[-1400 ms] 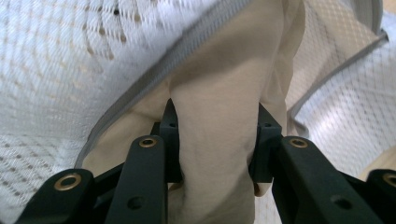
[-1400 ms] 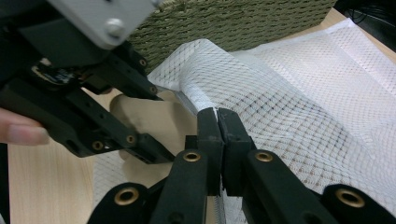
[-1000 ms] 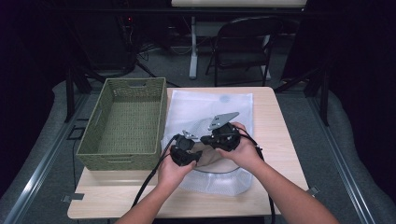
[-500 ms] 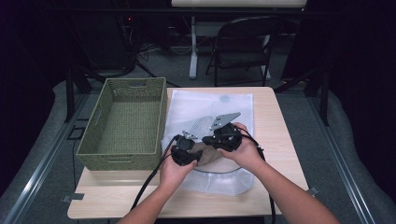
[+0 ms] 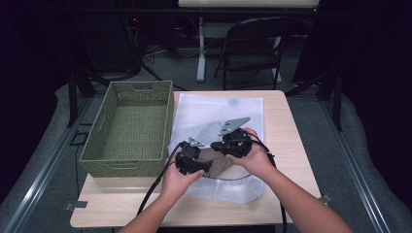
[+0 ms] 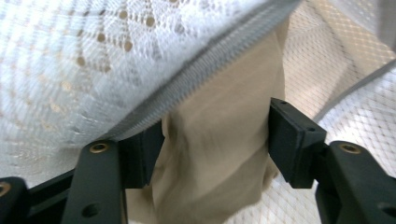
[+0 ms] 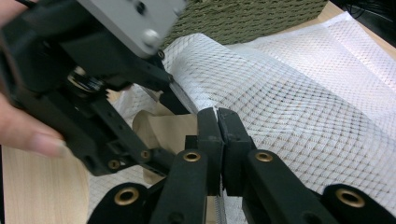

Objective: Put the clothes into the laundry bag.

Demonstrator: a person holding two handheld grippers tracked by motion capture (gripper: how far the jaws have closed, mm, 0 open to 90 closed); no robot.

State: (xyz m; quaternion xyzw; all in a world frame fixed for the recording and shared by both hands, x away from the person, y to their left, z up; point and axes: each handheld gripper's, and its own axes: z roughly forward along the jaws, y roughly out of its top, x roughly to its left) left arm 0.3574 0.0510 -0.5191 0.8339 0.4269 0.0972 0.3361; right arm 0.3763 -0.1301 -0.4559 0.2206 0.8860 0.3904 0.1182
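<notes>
Right gripper pinches the zipper edge of the white mesh laundry bag, jaws closed on it, apparently to hold the mouth up so cloth can pass in. Bag lies mid-table, just right of the green wicker basket, which sits at 9 o'clock from the grippers. Left gripper has just been opening; its jaws stand apart with the tan garment between them, pads at most brushing it, no squeeze seen. The garment sits at the bag's mouth, partly under the zipper edge.

dark room, grey floor, folding chair, wooden table
</notes>
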